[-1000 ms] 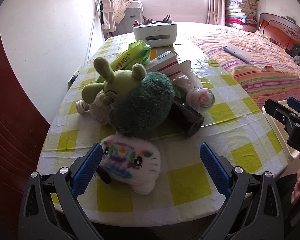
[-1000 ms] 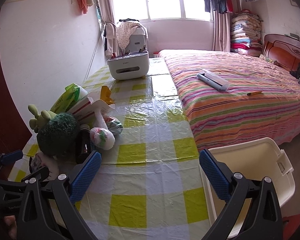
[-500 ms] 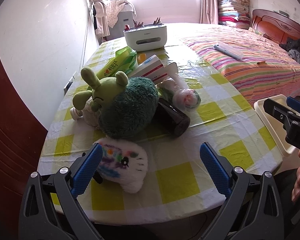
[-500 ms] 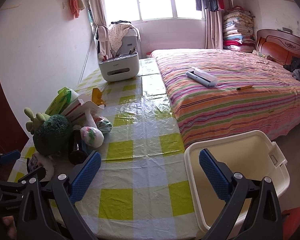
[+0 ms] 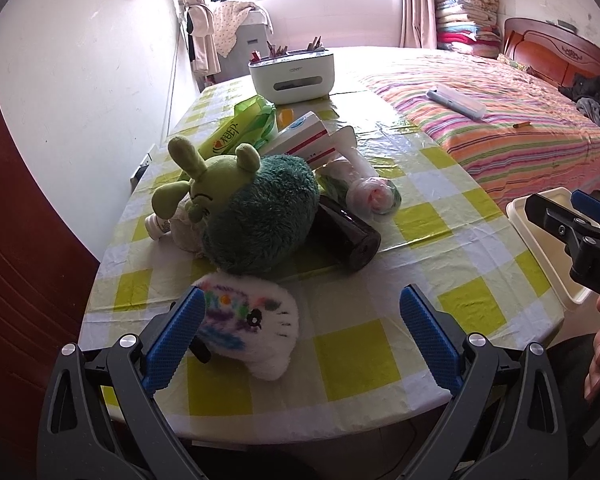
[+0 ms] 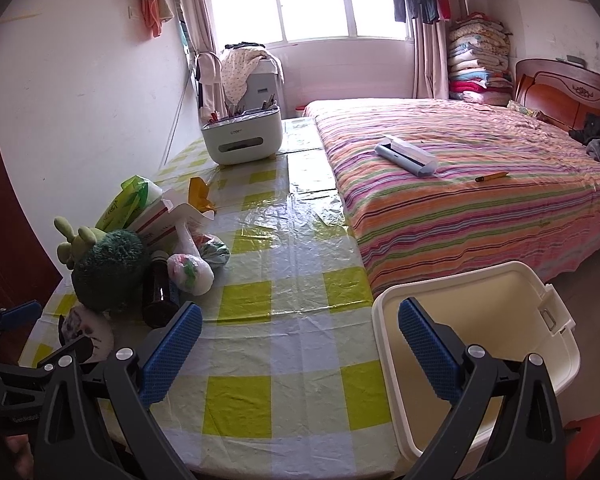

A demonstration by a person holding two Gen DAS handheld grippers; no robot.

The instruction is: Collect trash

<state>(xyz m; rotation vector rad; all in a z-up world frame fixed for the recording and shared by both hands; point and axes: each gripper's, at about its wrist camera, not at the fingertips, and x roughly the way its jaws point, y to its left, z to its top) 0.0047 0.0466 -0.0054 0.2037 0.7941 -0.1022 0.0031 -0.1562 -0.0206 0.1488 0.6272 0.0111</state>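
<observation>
On the yellow-checked table [image 5: 380,292] lies a pile: a knotted plastic bag of waste [image 5: 374,194] [image 6: 190,274], a dark bottle [image 5: 348,236] [image 6: 158,294] on its side, a red-and-white carton [image 5: 306,140] [image 6: 156,220], a green tissue pack [image 5: 244,128] and an orange wrapper [image 6: 200,196]. A white bin [image 6: 484,336] [image 5: 540,248], empty, stands off the table's right edge. My left gripper [image 5: 300,332] is open near the front edge, its left pad beside a white plush. My right gripper [image 6: 300,354] is open above the table edge and bin rim, holding nothing.
A green plush [image 5: 240,208] and a white cat plush [image 5: 252,332] sit among the trash. A small white bottle [image 5: 156,226] lies behind them. A white organiser box [image 5: 292,74] stands at the far end. A striped bed [image 6: 460,180] runs along the right; a wall bounds the left.
Both grippers have drawn back and risen, so the table items look smaller and farther. More of the white bin has come into the right wrist view.
</observation>
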